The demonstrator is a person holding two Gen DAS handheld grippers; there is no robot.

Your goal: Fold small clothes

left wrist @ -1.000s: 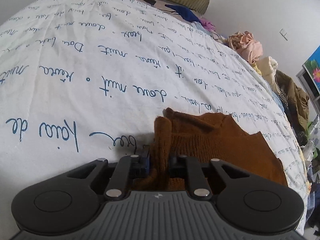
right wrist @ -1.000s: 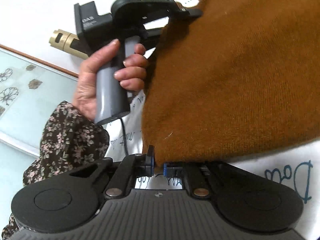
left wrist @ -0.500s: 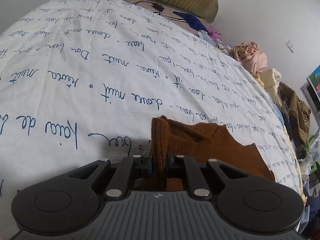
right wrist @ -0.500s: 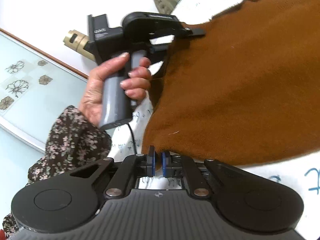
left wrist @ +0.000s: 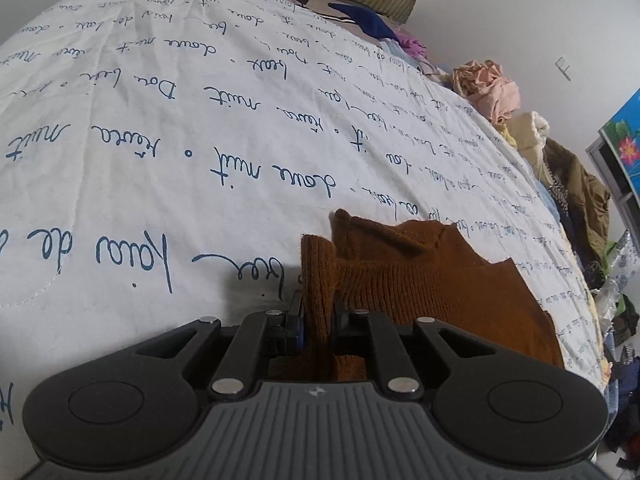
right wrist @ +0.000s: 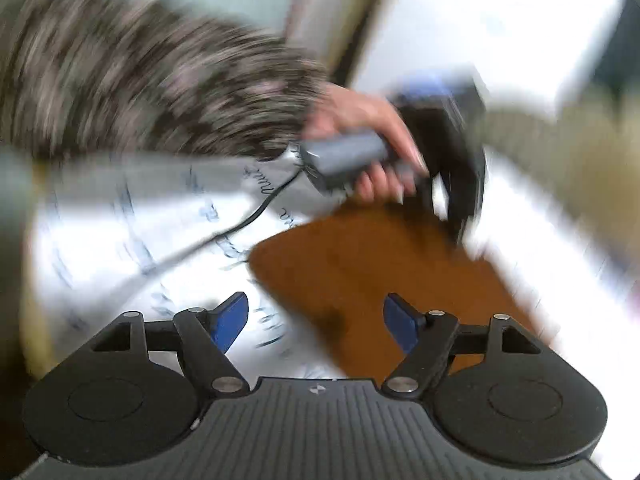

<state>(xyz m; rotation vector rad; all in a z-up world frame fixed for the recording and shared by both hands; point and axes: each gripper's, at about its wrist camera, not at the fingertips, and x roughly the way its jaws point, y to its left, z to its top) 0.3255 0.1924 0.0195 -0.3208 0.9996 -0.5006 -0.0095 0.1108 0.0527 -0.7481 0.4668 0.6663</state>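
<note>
Ribbed rust-brown knit garment (left wrist: pixel 420 280) pinched in left gripper (left wrist: pixel 318 320) jaws; right gripper (right wrist: pixel 316 320) jaws just spread, empty.

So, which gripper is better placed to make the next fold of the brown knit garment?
Likely the left. The left gripper is shut on a ribbed edge of the brown knit garment; the right gripper has just been opening, nothing between its blue pads.

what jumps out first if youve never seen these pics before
The rust-brown knit garment lying on the white bedspread printed with blue handwriting, a fold pinched in the left gripper. In the blurred right wrist view, the right gripper has just opened its jaws above the cloth, nothing between them.
</note>
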